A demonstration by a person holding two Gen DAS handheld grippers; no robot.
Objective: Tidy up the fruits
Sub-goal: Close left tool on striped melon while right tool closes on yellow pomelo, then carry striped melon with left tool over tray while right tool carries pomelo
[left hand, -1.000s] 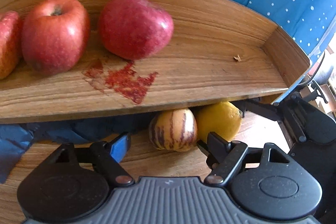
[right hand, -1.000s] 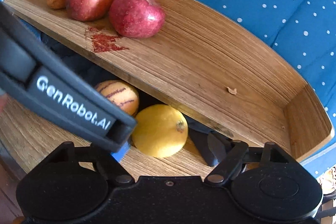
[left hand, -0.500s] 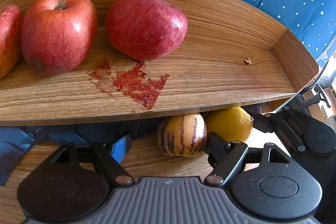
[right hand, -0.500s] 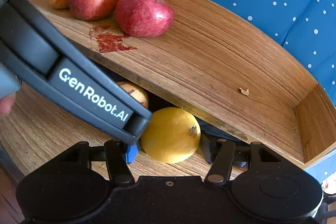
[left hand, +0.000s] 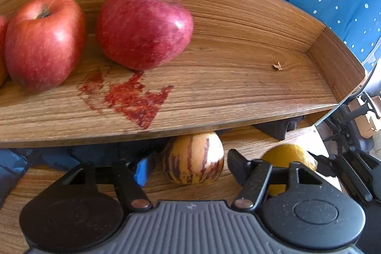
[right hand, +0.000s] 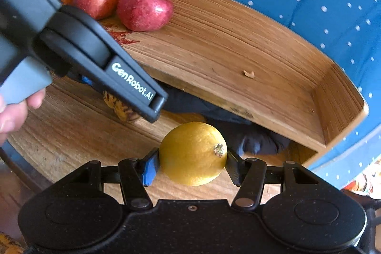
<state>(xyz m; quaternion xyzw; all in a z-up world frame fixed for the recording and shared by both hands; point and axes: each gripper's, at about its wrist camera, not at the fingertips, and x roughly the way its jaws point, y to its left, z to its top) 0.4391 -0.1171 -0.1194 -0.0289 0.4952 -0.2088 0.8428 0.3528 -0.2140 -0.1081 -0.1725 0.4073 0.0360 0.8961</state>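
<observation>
Right wrist view shows your right gripper [right hand: 191, 162] clamped on the round yellow lemon [right hand: 193, 153] at lower centre, above the lower wooden surface [right hand: 71, 125]. Left wrist view shows your left gripper [left hand: 190, 166] spread around the striped yellow-and-purple pepino melon [left hand: 193, 157] at lower centre, not visibly squeezing it. Three red apples [left hand: 142, 27] already sit at upper left on the curved wooden tray [left hand: 238, 77]. You appear midway: both lower fruits remain unplaced.
</observation>
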